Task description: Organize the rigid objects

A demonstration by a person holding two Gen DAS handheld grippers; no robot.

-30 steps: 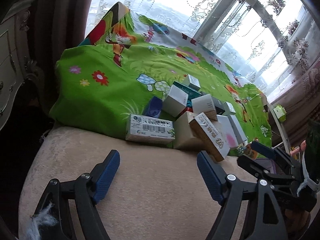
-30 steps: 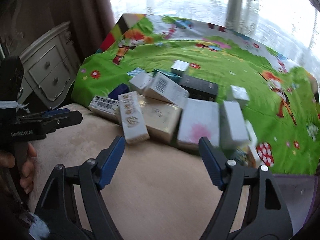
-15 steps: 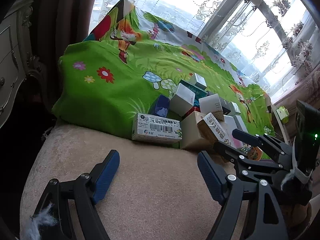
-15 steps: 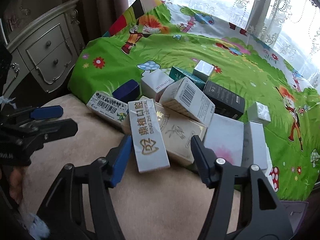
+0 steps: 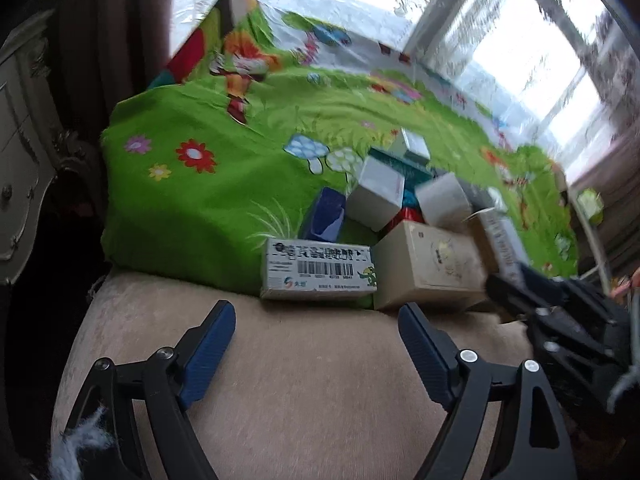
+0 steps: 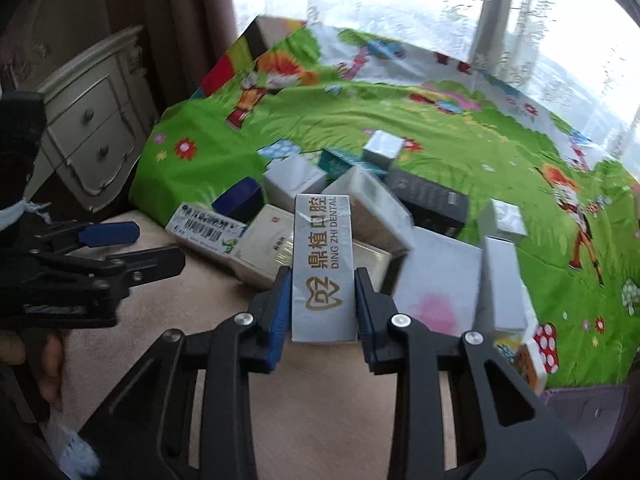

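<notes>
Right claw (image 6: 323, 300) is closing, pads pressing the Ding Zhi Dental box (image 6: 323, 268); left claw (image 5: 316, 344) hangs released, its jaws opening over the beige cushion (image 5: 304, 392)

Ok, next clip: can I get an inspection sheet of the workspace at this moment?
Surface: beige cushion, green cartoon blanket behind.
Job's things: dental box between the right pads; barcode box, cream box, dark box, blue box piled.
Clutter: nothing seen.
Grippers: right gripper closing on dental box; left gripper opening, nothing between.
Cables: nothing seen.
Surroundings: white dresser, curtains, window.
</notes>
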